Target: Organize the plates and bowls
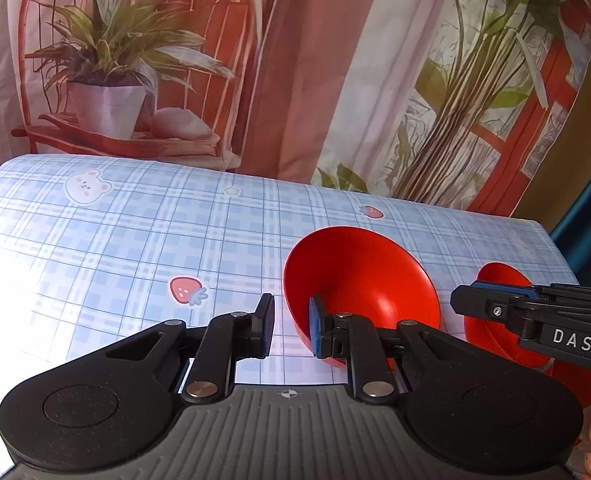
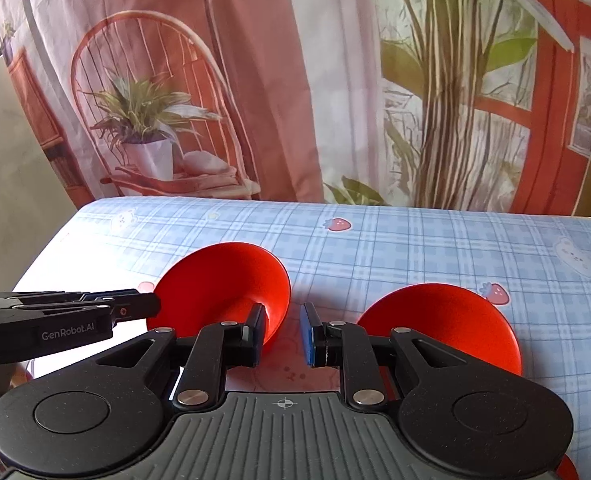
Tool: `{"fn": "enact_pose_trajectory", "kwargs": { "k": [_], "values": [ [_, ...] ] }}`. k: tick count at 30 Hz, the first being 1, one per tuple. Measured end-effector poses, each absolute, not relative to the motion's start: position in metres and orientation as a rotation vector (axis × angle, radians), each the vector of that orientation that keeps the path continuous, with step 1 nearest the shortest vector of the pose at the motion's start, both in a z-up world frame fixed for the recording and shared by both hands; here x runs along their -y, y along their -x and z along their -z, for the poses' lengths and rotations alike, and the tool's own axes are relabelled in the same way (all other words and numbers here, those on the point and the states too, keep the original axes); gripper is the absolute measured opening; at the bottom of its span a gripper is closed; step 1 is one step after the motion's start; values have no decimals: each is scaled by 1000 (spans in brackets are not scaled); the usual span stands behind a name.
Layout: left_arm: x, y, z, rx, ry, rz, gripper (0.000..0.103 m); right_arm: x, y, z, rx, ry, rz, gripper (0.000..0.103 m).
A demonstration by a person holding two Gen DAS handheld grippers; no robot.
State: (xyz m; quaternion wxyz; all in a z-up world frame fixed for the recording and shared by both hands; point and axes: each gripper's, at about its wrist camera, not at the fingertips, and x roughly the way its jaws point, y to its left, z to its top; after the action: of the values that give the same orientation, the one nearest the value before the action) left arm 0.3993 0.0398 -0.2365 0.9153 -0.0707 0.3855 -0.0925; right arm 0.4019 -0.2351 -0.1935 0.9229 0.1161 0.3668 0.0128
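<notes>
Two red bowls stand on the blue checked tablecloth. In the left wrist view my left gripper (image 1: 291, 330) is open, just left of the nearer red bowl (image 1: 367, 280), its right finger in front of the bowl's wall. The second red bowl (image 1: 499, 316) lies behind my right gripper (image 1: 461, 300), which reaches in from the right; its opening is not clear there. In the right wrist view my right gripper (image 2: 282, 334) is open and empty between the left bowl (image 2: 219, 284) and the right bowl (image 2: 443, 324). My left gripper (image 2: 153, 306) comes in from the left beside the left bowl.
The table (image 1: 135, 240) has a blue plaid cloth with strawberry and bear prints; its far edge meets a printed backdrop (image 1: 295, 60) of plants and a chair. The table's left edge (image 2: 55, 248) shows in the right wrist view, with a wall beyond.
</notes>
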Motion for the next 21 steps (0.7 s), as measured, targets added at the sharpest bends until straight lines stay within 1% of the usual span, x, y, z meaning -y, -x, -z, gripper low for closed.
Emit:
{"fn": "enact_pose_trajectory", "kwargs": {
  "k": [5,7,8,9,11,14,17,21],
  "values": [
    [-42,-408,247,-808,170,200,19,230,-417,209,-792,-235,-23,19],
    [-42,-408,247,-799,155,212,17,230,-419,213,-801,-244,-35,19],
    [-41,-407,246,-795,144,218,13,229,-420,214,-804,-240,-41,19],
    [-41,-406,246,-793,137,221,13,228,-421,215,-807,-234,-45,19],
    [-39,-404,245,-792,126,222,13,227,-421,216,-806,-234,-51,13],
    [-38,-402,243,-805,114,221,13,228,-419,215,-798,-242,-49,11],
    [-38,-397,236,-805,109,221,13,230,-413,209,-774,-260,-64,10],
    [-33,-391,212,-766,97,240,13,241,-402,191,-727,-269,-88,10]
  ]
}}
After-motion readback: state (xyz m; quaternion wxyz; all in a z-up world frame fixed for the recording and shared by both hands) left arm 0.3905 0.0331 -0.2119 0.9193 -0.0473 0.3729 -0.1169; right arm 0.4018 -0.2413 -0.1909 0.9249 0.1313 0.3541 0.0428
